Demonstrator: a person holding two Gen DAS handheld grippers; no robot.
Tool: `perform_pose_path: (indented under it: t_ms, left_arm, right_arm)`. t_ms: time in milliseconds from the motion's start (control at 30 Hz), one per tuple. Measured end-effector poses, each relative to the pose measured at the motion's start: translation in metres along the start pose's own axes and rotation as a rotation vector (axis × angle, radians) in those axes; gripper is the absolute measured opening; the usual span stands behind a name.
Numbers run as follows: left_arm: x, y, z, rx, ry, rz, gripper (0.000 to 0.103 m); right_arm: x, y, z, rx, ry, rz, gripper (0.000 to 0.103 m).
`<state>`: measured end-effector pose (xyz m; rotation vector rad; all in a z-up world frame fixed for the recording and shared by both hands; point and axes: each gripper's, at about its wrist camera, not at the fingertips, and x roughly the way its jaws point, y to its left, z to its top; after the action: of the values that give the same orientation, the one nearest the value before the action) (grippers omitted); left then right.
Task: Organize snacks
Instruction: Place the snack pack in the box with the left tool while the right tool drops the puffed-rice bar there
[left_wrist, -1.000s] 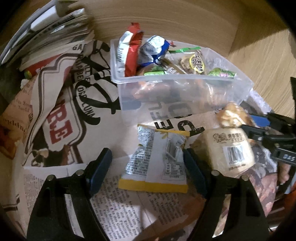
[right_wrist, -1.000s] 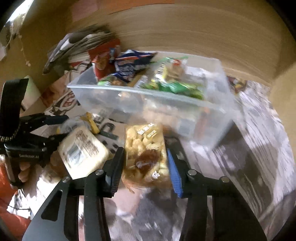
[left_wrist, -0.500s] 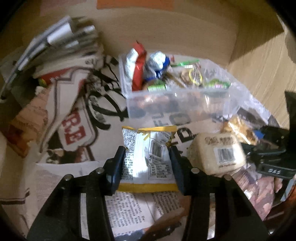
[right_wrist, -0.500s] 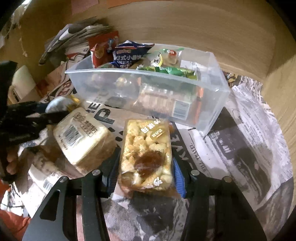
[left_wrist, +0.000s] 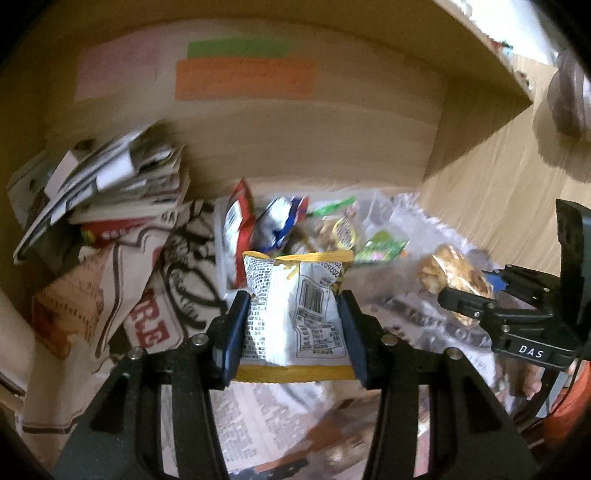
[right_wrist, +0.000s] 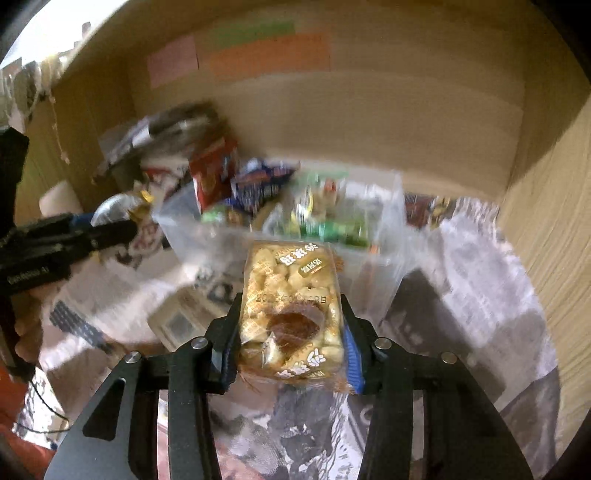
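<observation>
newspaper sheets (left_wrist: 258, 417) cover surface | paper stack (left_wrist: 110, 184) back left | coloured notes (left_wrist: 243, 75) on wall

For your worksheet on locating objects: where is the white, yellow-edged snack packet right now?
In the left wrist view the white snack packet sits centre frame, clamped in the left gripper, in front of the clear snack bin.
</observation>
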<state>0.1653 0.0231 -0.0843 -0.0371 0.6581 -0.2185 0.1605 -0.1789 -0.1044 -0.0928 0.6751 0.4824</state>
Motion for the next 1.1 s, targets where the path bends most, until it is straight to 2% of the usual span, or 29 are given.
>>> perform_pose_path:
  t_ms: [167, 433, 833, 1100]
  left_arm:
    - [-0.002, -0.011, 0.017, 0.024, -0.038, -0.012, 0.048]
    - [0.015, -0.024, 0.041, 0.06, -0.056, -0.026, 0.048]
    - [0.06, -0.031, 0.068, 0.068, -0.021, -0.057, 0.048]
    - [0.09, -0.033, 0.074, 0.078, 0.024, -0.057, 0.048]
  right_arm:
    - [-0.016, -0.001, 0.018, 0.013, -0.09, 0.006, 0.042]
    - [-0.011, -0.007, 0.038, 0.046, -0.147, 0.01, 0.042]
    - [0.029, -0.024, 0.06, 0.063, -0.11, -0.014, 0.042]
    - [0.058, -0.034, 0.064, 0.083, -0.061, -0.02, 0.042]
